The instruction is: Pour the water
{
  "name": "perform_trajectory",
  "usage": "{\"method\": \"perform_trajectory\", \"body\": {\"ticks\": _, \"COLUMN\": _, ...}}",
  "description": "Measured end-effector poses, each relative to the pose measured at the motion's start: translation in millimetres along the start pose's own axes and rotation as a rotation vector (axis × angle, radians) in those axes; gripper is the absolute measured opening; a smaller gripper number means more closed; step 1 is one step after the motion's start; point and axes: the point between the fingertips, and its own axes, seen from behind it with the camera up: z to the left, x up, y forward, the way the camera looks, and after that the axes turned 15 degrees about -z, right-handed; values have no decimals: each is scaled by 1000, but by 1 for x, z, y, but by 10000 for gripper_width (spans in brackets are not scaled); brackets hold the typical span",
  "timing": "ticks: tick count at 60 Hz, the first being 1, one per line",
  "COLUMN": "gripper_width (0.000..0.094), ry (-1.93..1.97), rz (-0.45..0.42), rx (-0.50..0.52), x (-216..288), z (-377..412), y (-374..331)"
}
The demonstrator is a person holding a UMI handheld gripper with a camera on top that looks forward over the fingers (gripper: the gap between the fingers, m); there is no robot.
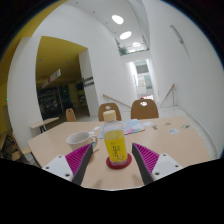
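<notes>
Low in the frame, on the pale round table (60, 145), a yellow translucent plastic cup (114, 146) (on a red coaster (119, 164)) stands between the spread, untouching fingers of the hand-held gripper (113, 163).

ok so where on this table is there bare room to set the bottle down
Bare tabletop lies between the bottle and the chairs, and again toward the white things on the far side. It is crowded right at the hand-held gripper: the bottle stands between its open fingers, with the magenta cup close beside it.
</notes>
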Motion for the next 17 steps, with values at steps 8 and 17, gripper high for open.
{"method": "perform_trajectory", "body": {"ticks": 8, "gripper_width": 856, "ry": -11, "rz": 34, "rx": 23, "x": -3, "z": 12, "y": -57}}
{"method": "perform_trajectory", "body": {"ticks": 17, "gripper_width": 856, "ry": -4, "rz": 19, "rx": 42, "x": 1, "z": 10, "y": -99}}
